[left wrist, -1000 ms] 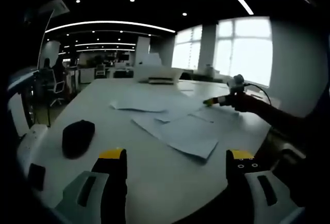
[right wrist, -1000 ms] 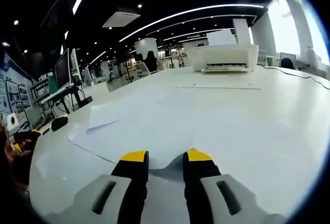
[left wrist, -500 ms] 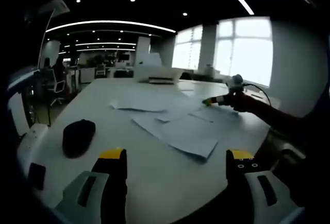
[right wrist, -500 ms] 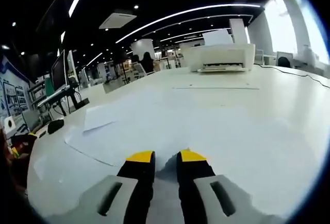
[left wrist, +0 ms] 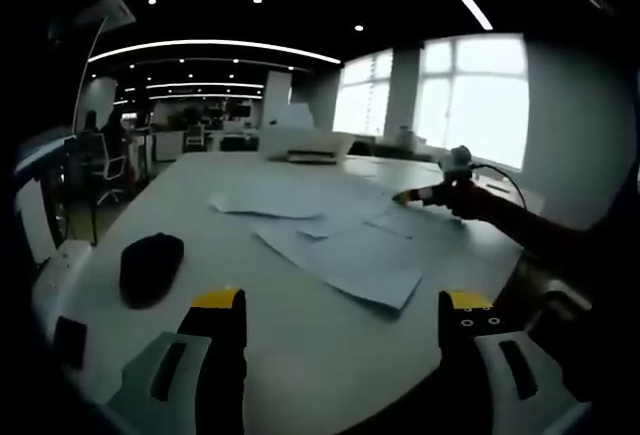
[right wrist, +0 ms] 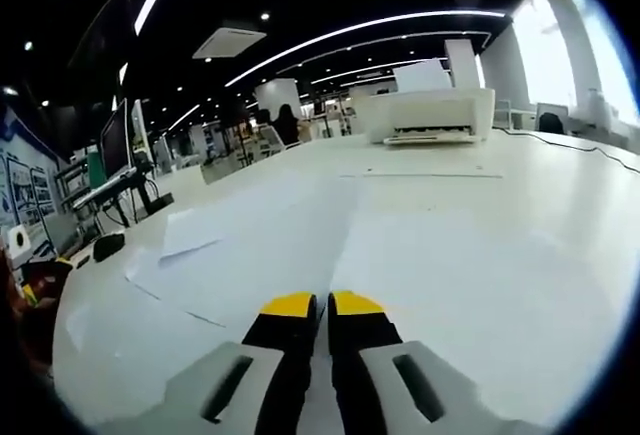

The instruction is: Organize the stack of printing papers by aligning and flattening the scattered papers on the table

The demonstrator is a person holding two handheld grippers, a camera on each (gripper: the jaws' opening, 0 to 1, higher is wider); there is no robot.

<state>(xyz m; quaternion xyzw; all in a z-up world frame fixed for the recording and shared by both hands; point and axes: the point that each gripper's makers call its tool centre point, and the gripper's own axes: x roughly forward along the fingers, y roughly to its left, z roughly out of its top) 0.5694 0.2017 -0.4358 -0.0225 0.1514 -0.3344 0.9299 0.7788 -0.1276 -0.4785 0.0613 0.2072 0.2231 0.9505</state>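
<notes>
Right tongs (right wrist: pixel 320 305) yellow-tipped, pinching thin flat sheet (right wrist: pixel 450 255), left tongs (left wrist: pixel 343 303) wide apart

In the right gripper view we see our right gripper (right wrist: pixel 320 305) with its yellow-tipped jaws drawn nearly together, where a second ago a clear gap stood between them. They now pinch the near edge of a paper sheet (right wrist: pixel 440 255), and the shadow that lay under that edge is gone.
</notes>
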